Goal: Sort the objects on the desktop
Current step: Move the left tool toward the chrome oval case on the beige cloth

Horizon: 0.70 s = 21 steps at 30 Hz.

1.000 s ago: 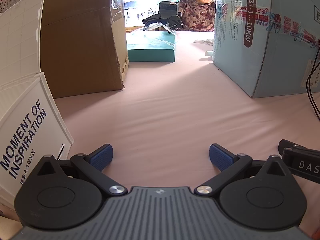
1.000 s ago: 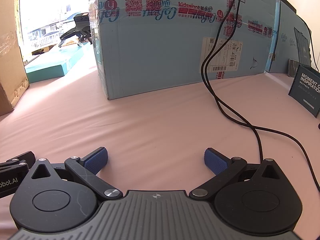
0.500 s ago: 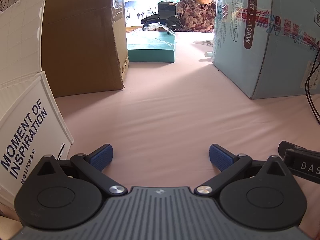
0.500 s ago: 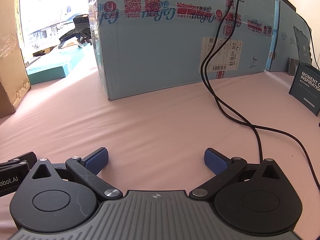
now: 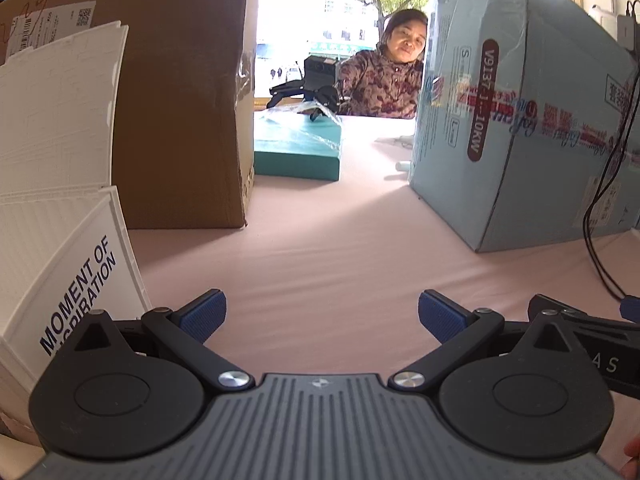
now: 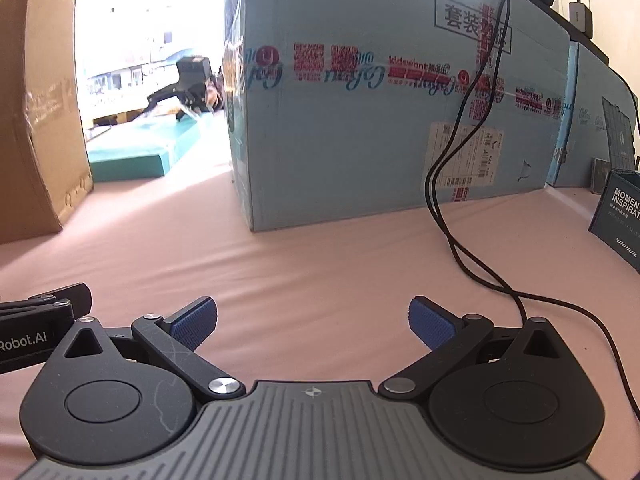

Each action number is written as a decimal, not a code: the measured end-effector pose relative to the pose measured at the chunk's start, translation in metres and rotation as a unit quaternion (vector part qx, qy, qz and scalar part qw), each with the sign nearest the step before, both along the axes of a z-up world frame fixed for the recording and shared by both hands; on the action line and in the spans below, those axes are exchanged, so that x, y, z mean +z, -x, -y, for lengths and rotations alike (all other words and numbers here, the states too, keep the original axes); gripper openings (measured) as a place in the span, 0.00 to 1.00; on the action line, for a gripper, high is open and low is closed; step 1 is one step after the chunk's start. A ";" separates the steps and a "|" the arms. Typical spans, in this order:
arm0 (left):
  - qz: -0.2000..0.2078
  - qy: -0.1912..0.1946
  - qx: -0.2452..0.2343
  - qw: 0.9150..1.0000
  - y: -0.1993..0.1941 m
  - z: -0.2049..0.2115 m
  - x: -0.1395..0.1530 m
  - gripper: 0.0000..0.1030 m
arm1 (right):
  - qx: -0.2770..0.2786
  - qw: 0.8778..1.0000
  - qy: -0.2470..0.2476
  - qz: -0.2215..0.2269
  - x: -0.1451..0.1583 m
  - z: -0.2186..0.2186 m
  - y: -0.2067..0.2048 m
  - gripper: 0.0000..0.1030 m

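Note:
My left gripper (image 5: 320, 314) is open and empty, low over the pink table cloth (image 5: 320, 248). A white box printed "MOMENT OF INSPIRATION" (image 5: 60, 280) stands just left of its left finger. My right gripper (image 6: 312, 320) is open and empty over the same cloth (image 6: 280, 272). A dark box with the same print (image 6: 620, 216) stands at the far right of the right wrist view. Each gripper's body shows at the edge of the other's view, in the left wrist view (image 5: 592, 340) and in the right wrist view (image 6: 36, 332).
A brown carton (image 5: 180, 100) stands back left and a light blue carton (image 5: 520, 128) back right, with a teal flat box (image 5: 298, 148) between them. A black cable (image 6: 460, 208) trails from the blue carton (image 6: 380, 120) across the cloth. A person sits beyond.
Both grippers have tilted or risen slightly, so the views look a little higher. Both stay open and empty. Nothing on the table has moved.

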<state>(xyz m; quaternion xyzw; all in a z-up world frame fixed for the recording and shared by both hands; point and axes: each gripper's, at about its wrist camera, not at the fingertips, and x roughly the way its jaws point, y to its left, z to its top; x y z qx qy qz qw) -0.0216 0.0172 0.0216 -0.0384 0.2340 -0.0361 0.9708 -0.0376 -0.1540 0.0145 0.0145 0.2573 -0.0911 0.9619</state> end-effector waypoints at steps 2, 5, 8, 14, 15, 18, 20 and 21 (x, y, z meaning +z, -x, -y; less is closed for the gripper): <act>0.025 0.017 -0.009 0.999 0.007 -0.003 0.007 1.00 | 0.003 0.999 0.003 0.043 0.007 0.000 0.008 1.00; 0.074 0.024 -0.022 0.997 0.021 -0.002 0.020 1.00 | 0.003 0.994 -0.001 0.111 0.018 0.001 0.025 1.00; 0.107 -0.010 -0.031 0.994 0.034 0.006 0.032 1.00 | 0.003 0.988 -0.051 0.144 0.025 0.010 0.034 1.00; 0.146 -0.068 -0.029 0.987 0.063 0.007 0.053 1.00 | -0.014 0.983 -0.106 0.152 0.038 0.024 0.046 1.00; 0.155 -0.075 -0.026 0.985 0.069 0.005 0.055 1.00 | -0.014 0.981 -0.107 0.158 0.040 0.023 0.048 1.00; 0.159 -0.066 -0.011 0.985 0.086 -0.015 0.064 1.00 | 0.007 0.981 -0.105 0.164 0.049 0.016 0.056 1.00; 0.153 -0.046 -0.006 0.987 0.097 -0.033 0.070 1.00 | 0.017 0.982 -0.093 0.163 0.055 0.006 0.061 1.00; 0.154 -0.043 0.000 0.987 0.103 -0.042 0.072 1.00 | 0.028 0.983 -0.083 0.164 0.058 -0.002 0.065 1.00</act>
